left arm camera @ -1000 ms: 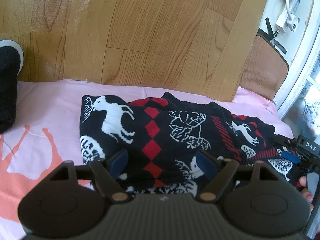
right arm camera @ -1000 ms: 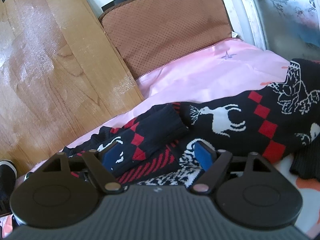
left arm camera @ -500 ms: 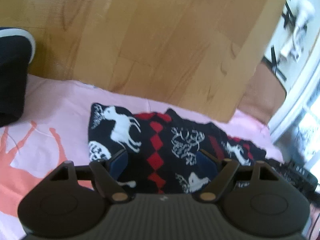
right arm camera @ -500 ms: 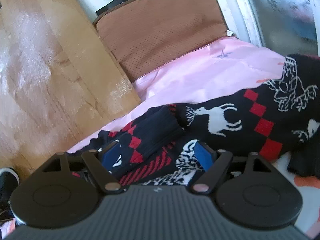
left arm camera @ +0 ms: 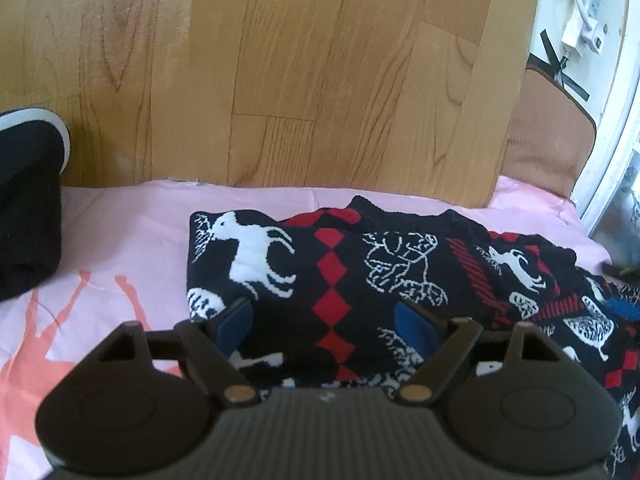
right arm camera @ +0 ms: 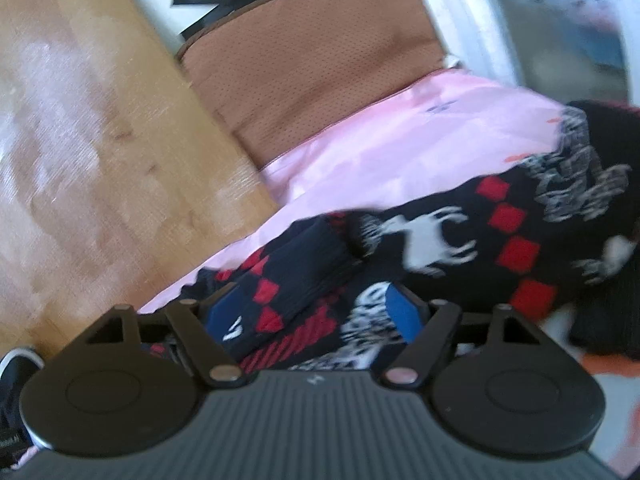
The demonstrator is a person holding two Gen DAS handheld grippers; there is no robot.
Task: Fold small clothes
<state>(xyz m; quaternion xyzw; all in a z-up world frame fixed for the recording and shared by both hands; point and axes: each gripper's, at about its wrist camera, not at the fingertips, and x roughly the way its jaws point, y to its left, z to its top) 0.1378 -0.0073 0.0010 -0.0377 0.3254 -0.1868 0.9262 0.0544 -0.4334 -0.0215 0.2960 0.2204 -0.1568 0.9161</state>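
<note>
Lying rumpled across the pink sheet (left arm camera: 132, 216), the dark knit sweater (left arm camera: 352, 264) fills the middle and lower right of the left wrist view, its white reindeer, outlined figures and column of red diamonds facing up. In the right wrist view the same sweater (right arm camera: 472, 240) runs from the lower centre to the right edge, with a ribbed, folded part bunched at the lower centre and the whole picture smeared by blur.

The left gripper (left arm camera: 326, 324) sits low in the centre of its frame, above the sweater's near part; its blue pads are spread wide, having just opened a little further, and they press on nothing, though knit shows between them. The right gripper (right arm camera: 316, 314) hangs over the bunched part at the bottom centre of its frame; its jaws have just been closing slightly yet stand well apart, the knit lying between the pads without being pinched.

Orange shapes are printed on the sheet at the lower left of the left view. Beyond the sheet's far edge runs a wooden plank floor (left arm camera: 300, 72). A brown perforated cushion (right arm camera: 312, 80) sits at the upper centre of the right view, touching the sheet's edge. A dark shoe with a white rim (left arm camera: 28, 148) occupies the left edge of the left view. A white power strip (left arm camera: 580, 24) shows at the upper right.
</note>
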